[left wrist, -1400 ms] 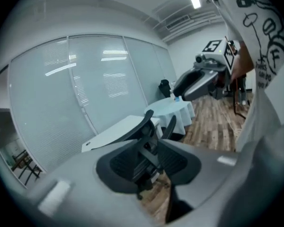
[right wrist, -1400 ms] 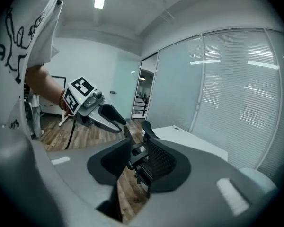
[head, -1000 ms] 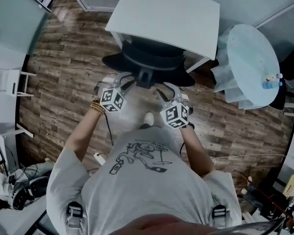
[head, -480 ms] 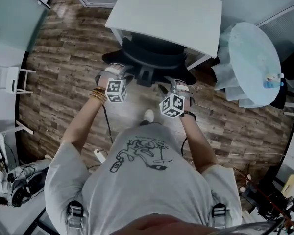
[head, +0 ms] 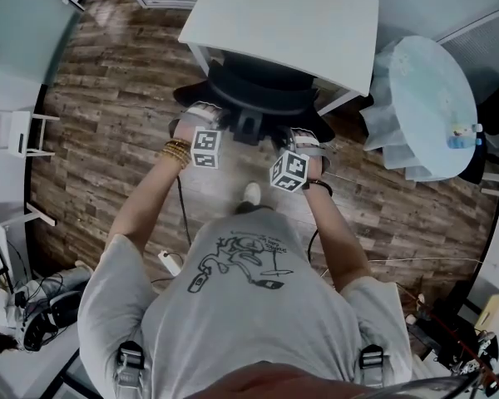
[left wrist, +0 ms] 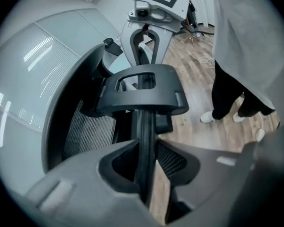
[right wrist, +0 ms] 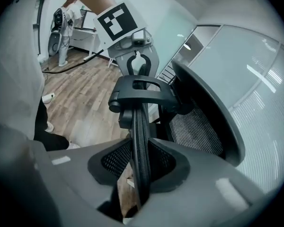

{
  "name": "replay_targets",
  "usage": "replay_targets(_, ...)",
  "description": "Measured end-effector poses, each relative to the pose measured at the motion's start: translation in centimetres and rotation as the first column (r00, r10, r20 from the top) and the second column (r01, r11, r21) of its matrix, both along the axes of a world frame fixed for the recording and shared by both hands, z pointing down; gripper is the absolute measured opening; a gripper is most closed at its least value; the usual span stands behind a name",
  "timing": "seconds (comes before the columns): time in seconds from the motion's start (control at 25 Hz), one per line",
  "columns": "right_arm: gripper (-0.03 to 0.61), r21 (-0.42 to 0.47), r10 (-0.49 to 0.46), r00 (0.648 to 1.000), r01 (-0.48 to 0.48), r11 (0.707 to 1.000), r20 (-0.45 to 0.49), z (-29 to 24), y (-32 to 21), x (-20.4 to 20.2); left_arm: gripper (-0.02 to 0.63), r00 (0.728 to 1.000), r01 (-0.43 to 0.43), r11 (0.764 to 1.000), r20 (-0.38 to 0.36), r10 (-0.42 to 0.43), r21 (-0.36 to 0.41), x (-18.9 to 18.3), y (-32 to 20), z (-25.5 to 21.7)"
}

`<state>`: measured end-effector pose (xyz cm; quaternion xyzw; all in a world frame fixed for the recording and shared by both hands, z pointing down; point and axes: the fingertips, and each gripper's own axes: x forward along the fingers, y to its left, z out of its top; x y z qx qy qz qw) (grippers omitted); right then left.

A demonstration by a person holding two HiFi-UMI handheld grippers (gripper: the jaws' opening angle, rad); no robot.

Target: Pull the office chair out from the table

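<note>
Left gripper [left wrist: 144, 174] and right gripper [right wrist: 139, 174] alike clenched on the thin top rim of a black mesh-backed office chair [head: 262, 90]. Closed down onto it only just now, rim pinched between each pair of pads. Gripped at about 8 o'clock and 4 o'clock of the chair, either side of the black centre bracket [left wrist: 142, 91] on its backrest.

From the head view: chair at 12 o'clock, seat tucked under a white rectangular table [head: 291, 23], backrest showing at the near edge. At 3 o'clock, just beside that table, a round pale-blue table [head: 424, 98] with a small blue-and-white object [head: 457, 138] near its right rim. Underneath everything, brown wood-plank flooring [head: 108, 98].

At 6 o'clock, a person's grey printed T-shirt [head: 233, 306], bare forearms reaching up to the square-marker cubes. Beaded bracelets [head: 176, 152] on the left wrist, one white shoe [head: 251, 196] between the arms. At 8 o'clock, tangled dark cables [head: 33, 322] on the floor.
</note>
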<state>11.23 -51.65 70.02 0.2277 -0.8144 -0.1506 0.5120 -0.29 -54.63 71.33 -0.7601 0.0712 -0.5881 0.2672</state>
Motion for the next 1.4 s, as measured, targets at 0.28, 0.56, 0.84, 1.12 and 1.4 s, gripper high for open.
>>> replay_targets(0.28,0.104,0.004,-0.012,1.0,0.012,1.0,-0.026,0.3,0.7,-0.3,0.104,0.999,0.032,0.999,-0.008,-0.032,-0.003,-0.4,0.6,0.2)
replay_targets(0.56,0.101,-0.01,-0.009,1.0,0.009,1.0,-0.026,0.6,2.2,-0.7,0.103,0.999,0.04,0.999,-0.006,-0.04,-0.009,-0.7,1.8,0.4)
replay_targets(0.84,0.098,-0.022,0.005,1.0,-0.006,1.0,-0.015,0.6,5.0,-1.7,0.103,0.999,0.039,0.999,0.001,-0.039,-0.021,-1.7,4.2,0.6)
replay_targets(1.12,0.098,-0.018,0.014,1.0,-0.014,1.0,-0.027,0.7,7.7,-1.6,0.101,1.0,0.029,0.999,-0.007,-0.029,-0.018,-1.6,7.2,0.5)
replay_targets(1.4,0.098,-0.022,0.004,0.999,-0.005,1.0,-0.046,0.9,10.1,-1.0,0.098,0.999,0.033,0.999,-0.016,-0.033,-0.008,-1.1,9.9,0.6)
